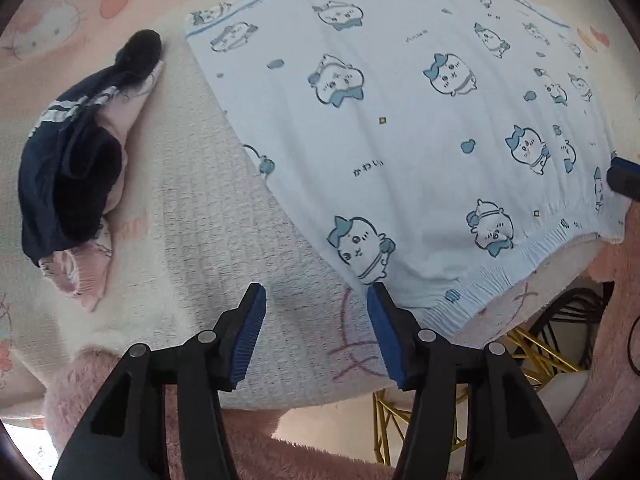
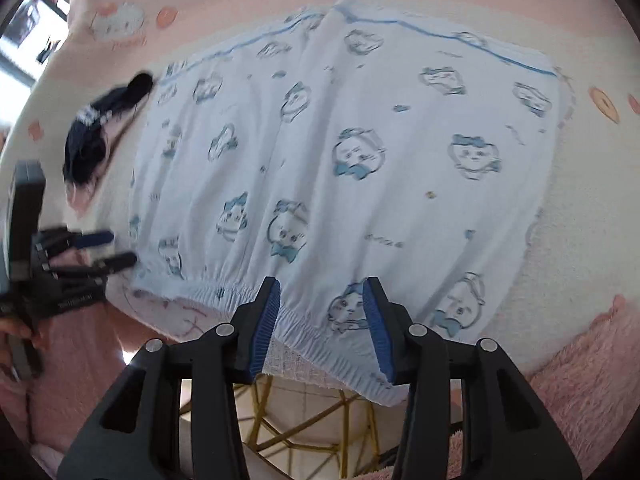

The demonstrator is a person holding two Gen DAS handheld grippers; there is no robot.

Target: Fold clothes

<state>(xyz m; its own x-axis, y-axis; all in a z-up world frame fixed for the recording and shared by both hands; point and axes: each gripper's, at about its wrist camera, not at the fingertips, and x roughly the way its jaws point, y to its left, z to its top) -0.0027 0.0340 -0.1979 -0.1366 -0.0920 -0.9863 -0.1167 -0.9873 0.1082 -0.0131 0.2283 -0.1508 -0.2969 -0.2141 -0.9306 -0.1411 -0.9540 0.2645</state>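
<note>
Left gripper [image 1: 316, 300] hangs over the blanket with its blue pads apart and nothing between them; the right-hand pad sits just at the corner of the light blue shorts [image 1: 400, 120], at the elastic waistband. Across the way, the right gripper [image 2: 322, 294] has its jaws spread too, poised over the waistband edge, cloth showing in the gap but no pad pressing on it. The shorts lie spread flat on the pink and white blanket [image 1: 224, 216], waistband towards both tools, legs away. Off to the left of the shorts, apart from them, lies a bundle of navy and pink clothes [image 1: 76, 168]. Below the blanket's edge, a gold wire frame [image 2: 280, 420] shows.
</note>
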